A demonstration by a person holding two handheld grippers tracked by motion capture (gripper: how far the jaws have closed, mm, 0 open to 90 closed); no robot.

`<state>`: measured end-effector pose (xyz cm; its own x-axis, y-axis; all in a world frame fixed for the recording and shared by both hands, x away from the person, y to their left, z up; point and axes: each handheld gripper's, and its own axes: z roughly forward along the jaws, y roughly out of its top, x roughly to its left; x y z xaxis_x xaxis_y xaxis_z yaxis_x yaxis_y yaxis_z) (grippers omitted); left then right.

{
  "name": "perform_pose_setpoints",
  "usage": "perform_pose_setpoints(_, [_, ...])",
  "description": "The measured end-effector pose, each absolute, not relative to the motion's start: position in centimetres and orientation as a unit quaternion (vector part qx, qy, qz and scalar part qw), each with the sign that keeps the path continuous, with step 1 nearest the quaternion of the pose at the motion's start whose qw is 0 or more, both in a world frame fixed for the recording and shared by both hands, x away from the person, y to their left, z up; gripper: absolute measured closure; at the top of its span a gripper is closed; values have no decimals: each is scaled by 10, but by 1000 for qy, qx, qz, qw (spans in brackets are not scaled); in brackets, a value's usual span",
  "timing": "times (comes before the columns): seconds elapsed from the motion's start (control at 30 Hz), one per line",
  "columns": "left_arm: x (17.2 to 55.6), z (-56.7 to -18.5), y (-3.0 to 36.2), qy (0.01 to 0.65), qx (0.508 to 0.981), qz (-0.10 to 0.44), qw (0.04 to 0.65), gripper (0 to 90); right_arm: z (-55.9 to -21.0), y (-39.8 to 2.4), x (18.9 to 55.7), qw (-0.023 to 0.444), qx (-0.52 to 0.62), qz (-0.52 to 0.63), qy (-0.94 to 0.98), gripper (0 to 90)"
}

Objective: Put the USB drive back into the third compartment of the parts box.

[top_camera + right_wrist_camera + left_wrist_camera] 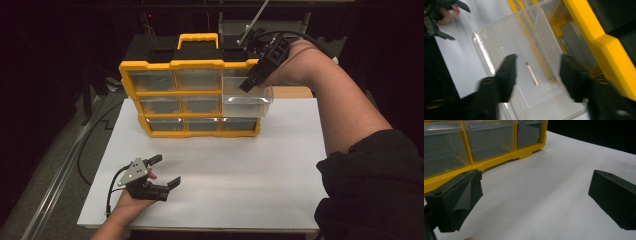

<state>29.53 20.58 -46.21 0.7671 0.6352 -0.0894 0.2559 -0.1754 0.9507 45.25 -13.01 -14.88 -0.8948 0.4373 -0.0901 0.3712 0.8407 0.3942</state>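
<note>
Seemingly, a slim pin lies in the clear drawer.

Overhead light brightens the white counter while its far edge meets darkness; glare streaks the clear drawer, and the right gripper view is motion-blurred, its tool smeared
</note>
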Motion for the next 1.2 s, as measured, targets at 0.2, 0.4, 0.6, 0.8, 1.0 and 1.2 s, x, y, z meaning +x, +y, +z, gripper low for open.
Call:
perform_pose_setpoints(0.2, [296, -462, 206, 300, 748, 166, 569, 2, -142, -145, 442, 93, 221, 190, 952, 319])
perform_pose_setpoints(0.4, [296, -463, 205, 302, 747, 164, 569, 2, -142, -163, 428, 96, 231, 182, 951, 297])
perform_pose_setpoints(0.6, [297, -463, 204, 301, 749, 164, 568, 2, -144, -180, 417, 99, 239, 171, 951, 282])
perform_pose_setpoints(0.8, [298, -463, 204, 302, 748, 163, 568, 2, -152, -194, 407, 100, 246, 165, 950, 242])
perform_pose_setpoints(1.0, [297, -463, 205, 302, 748, 164, 568, 2, -165, -208, 398, 100, 253, 159, 949, 199])
perform_pose_setpoints(1.2, [297, -463, 205, 303, 746, 165, 569, 2, -179, -218, 388, 98, 264, 148, 948, 143])
